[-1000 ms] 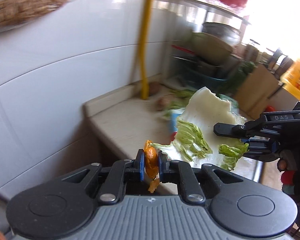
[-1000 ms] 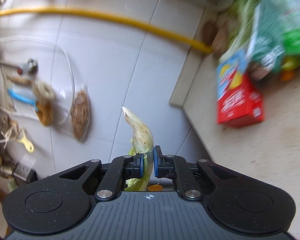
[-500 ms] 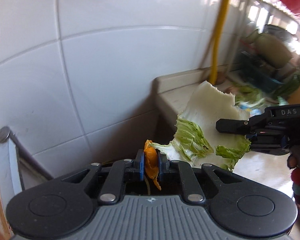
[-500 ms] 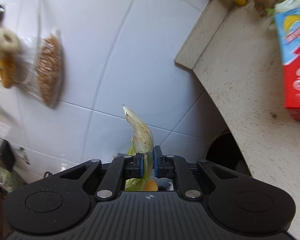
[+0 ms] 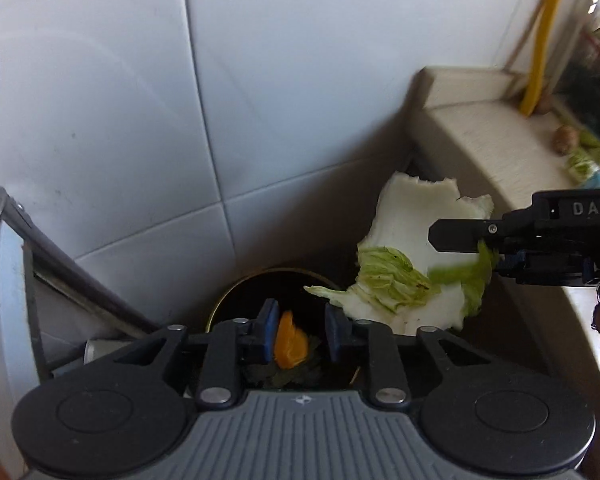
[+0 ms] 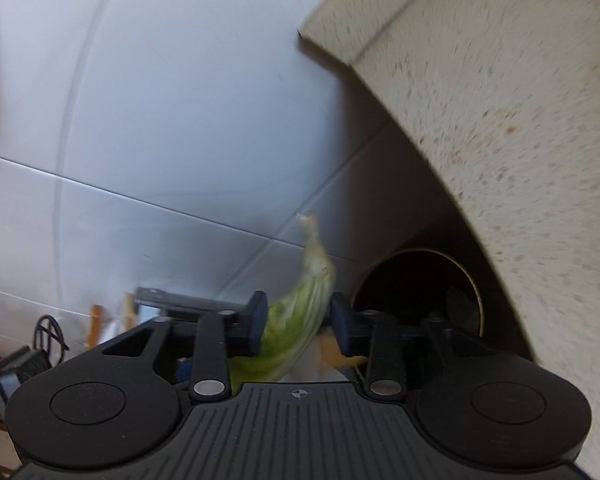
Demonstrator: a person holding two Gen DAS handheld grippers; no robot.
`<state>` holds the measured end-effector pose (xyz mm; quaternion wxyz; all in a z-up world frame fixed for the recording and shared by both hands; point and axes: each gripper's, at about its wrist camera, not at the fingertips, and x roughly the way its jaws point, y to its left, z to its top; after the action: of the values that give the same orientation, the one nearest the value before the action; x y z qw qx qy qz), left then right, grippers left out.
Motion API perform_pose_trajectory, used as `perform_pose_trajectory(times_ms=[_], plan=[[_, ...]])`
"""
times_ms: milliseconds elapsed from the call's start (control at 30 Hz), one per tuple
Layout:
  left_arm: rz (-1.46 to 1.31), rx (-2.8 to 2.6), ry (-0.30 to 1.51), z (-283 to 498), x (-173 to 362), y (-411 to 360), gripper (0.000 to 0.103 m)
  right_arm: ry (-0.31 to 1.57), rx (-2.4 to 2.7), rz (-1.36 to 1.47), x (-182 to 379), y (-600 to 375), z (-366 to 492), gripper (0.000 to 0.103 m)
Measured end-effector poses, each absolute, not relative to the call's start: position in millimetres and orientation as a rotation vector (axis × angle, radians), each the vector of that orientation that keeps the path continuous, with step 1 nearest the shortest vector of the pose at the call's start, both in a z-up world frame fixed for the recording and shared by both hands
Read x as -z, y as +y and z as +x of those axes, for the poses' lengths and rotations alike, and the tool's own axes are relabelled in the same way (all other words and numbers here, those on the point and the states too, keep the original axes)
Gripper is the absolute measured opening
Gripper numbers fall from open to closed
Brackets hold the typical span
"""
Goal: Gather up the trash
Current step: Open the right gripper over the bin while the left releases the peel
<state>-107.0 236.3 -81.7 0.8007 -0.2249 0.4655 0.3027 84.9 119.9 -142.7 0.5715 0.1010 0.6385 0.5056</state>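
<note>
1. Left tongs (image 5: 298,330): blue pads spread apart. The orange peel (image 5: 289,341) sits in the gap, close against the 9 o'clock pad and clear of the 3 o'clock one; whether it touches that pad I cannot tell.
2. Peel sits over the dark round mouth of the bin (image 5: 236,296), which lies at 12 o'clock just ahead of the left tongs, in the corner under the surface (image 5: 488,140).
3. Right tongs (image 6: 298,322): pads apart. The cabbage leaf (image 6: 300,320) stands between them, leaning on the 9 o'clock pad; blurred.
4. In the left view the right tongs (image 5: 480,248) come in from 3 o'clock, the leaf (image 5: 412,248) hanging at their tip, at 1 o'clock from the left tongs.
5. Leaf axis in the right view: runs from 6 o'clock up to 12, curved, pale tip pointing away from the camera.
6. Peel: long axis near upright, tapering upward.
7. Leaf: broad, smooth white rib, crinkled green fringe, torn upper edge. Peel: small, matte, bright orange. Surface: speckled beige stone. Wall (image 5: 140,100): glossy white tile.
</note>
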Motion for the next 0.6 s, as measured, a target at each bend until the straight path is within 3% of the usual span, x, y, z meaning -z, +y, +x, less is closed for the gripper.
perform_pose_trajectory(times_ms=[367,600], plan=[[-0.515,-0.676,1.029,-114,96,260,0.029,1.546,-1.164,0.171,159,142,77,0.048],[-0.468,-0.726,1.047,-116,95,258,0.042,1.531,-1.158,0.16,159,154,70,0.054]])
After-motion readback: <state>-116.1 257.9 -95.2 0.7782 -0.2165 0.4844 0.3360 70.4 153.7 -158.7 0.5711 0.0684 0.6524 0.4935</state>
